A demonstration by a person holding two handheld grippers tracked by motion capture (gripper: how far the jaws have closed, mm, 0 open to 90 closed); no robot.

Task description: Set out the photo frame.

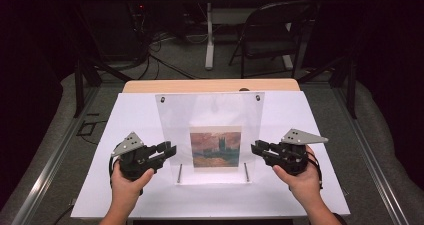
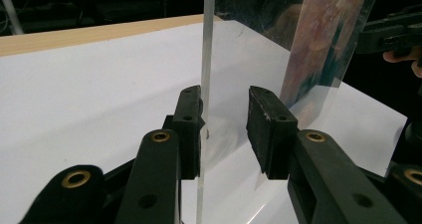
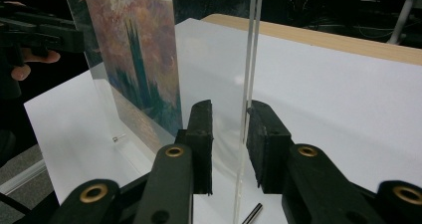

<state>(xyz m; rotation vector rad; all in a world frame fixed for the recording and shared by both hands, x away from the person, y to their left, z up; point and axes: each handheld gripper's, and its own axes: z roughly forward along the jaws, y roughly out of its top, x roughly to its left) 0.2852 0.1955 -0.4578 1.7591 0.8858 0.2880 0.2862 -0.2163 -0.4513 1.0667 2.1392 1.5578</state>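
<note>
1. In the high view, a clear acrylic frame (image 1: 210, 135) is standing upright on the white surface (image 1: 125, 185), its long axis running up and down and its broad face turned toward the person. A small painted picture (image 1: 216, 146) is sitting in its lower half, two screws (image 1: 258, 98) are showing at its top corners, and two metal pins (image 1: 179, 173) are lying at its foot. The left hand-held gripper (image 1: 169, 149) is reaching in at the frame's left edge and the right hand-held gripper (image 1: 256, 148) at its right edge, each held by a hand (image 1: 127, 182). A folding chair (image 1: 272, 32) is standing on the floor beyond the surface. How far each pair of jaws is spread cannot be read here.

2. In the left gripper view, the frame is showing edge-on as a thin vertical line rising between the jaws. The left hand-held gripper (image 2: 225, 129) is standing partly spread: one pad is touching or nearly touching the pane, the other is standing apart from it. The picture (image 2: 323, 40) is appearing foreshortened beyond, with the other hand-held gripper (image 2: 385, 35) at the far edge.

3. In the right gripper view, the edge is revealing two thin sheets side by side. The right hand-held gripper (image 3: 230, 144) is straddling this edge with a narrow gap, one pad close against it and the other apart. One pin (image 3: 254, 213) is lying on the surface below.
</note>
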